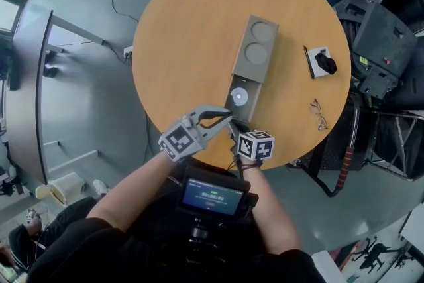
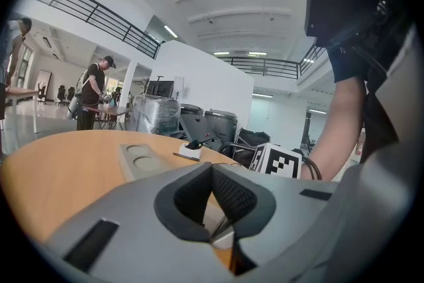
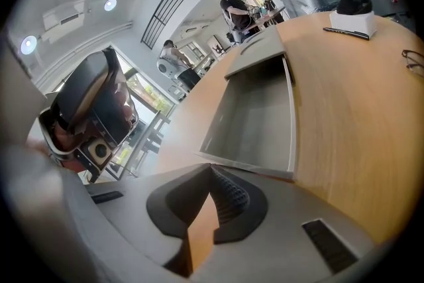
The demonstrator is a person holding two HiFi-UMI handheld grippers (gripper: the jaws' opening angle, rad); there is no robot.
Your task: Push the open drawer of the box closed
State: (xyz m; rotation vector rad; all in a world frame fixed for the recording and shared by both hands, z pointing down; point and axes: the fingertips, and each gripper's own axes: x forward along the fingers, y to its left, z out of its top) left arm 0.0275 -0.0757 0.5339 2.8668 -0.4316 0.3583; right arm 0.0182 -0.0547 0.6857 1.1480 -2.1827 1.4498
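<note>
A long grey box (image 1: 256, 48) with two round recesses on top lies on the round wooden table (image 1: 185, 43). Its drawer (image 1: 240, 99) stands pulled out toward me, with a white disc (image 1: 239, 97) inside. My left gripper (image 1: 227, 116) is shut and empty, its tips by the drawer's near left corner. My right gripper (image 1: 234, 130), also shut and empty, sits just before the drawer front. The right gripper view looks into the open drawer (image 3: 255, 117) past the right gripper (image 3: 211, 172). The left gripper view shows the left gripper (image 2: 212, 169) and the box top (image 2: 142, 160).
A white holder with a black object (image 1: 323, 63) and a thin black stick (image 1: 308, 61) lie at the table's right, with spectacles (image 1: 318, 114) near the right edge. Chairs and wrapped equipment (image 1: 371, 43) crowd the right side. People stand far behind the table (image 2: 93, 93).
</note>
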